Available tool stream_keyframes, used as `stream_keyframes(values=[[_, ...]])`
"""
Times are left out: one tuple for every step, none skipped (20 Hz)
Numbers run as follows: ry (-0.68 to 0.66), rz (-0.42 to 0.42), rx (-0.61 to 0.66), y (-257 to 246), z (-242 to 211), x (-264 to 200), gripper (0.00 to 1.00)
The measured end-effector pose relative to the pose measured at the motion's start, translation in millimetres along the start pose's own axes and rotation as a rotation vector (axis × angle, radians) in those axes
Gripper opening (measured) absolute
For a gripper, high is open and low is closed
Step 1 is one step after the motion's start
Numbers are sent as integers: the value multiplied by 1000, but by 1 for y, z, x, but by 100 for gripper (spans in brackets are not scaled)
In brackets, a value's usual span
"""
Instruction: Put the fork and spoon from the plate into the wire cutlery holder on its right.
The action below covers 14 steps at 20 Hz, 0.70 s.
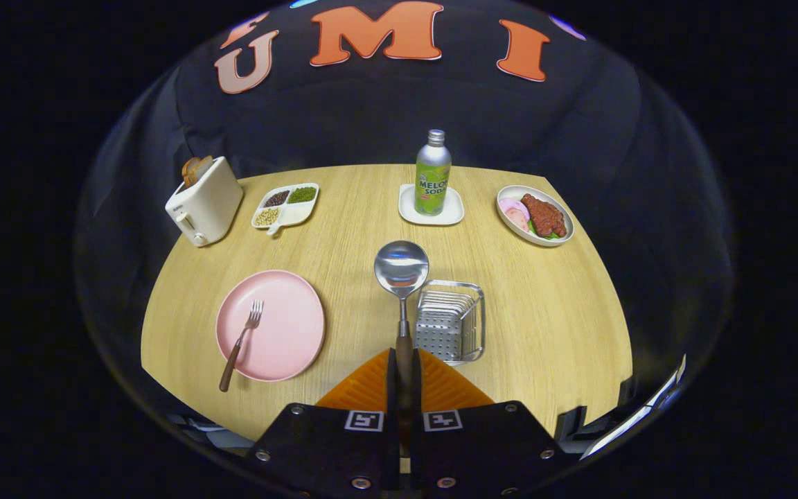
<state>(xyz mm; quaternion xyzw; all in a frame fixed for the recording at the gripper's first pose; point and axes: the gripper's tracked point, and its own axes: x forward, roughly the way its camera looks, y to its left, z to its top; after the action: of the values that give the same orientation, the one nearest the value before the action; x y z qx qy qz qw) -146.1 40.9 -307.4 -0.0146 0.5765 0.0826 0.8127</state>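
Observation:
My gripper [404, 371] is shut on the brown handle of the spoon [402, 269], whose steel bowl sticks out ahead of the fingers, raised above the table. The orange fingers [371, 384] press on the handle from both sides. Just right of the spoon stands the wire cutlery holder [449, 322], a shiny perforated box. Left of the fingers lies the pink plate [271, 326] with the fork [241, 341] on it, tines pointing away and its brown handle reaching over the plate's near rim.
Along the far side of the round wooden table [551, 312] stand a cream toaster [204, 201] with bread, a divided dish of beans [285, 204], a green soda bottle [433, 173] on a white coaster, and an oval dish of meat [535, 215].

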Motion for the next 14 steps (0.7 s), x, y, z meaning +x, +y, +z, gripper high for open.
stream_keyframes(values=[[23, -9, 1, -7, -2, -1, 7], [49, -12, -1, -13, -5, -2, 7], [66, -15, -1, -23, -7, -1, 7], [91, -21, -5, -31, -8, 0, 7], [110, -27, -12, -37, -10, 2, 7], [149, -33, -38, -42, -14, 4, 7], [198, -47, -69, -49, -22, 5, 7], [232, -59, -103, -56, -26, 8, 7], [255, -64, -135, -59, -28, 10, 7], [272, -58, -160, -55, -29, 11, 7], [285, -47, -179, -53, -28, 13, 7], [305, -40, -192, -52, -28, 17, 7], [325, -41, -199, -52, -28, 22, 7], [334, -43, -209, -53, -26, 28, 7]])
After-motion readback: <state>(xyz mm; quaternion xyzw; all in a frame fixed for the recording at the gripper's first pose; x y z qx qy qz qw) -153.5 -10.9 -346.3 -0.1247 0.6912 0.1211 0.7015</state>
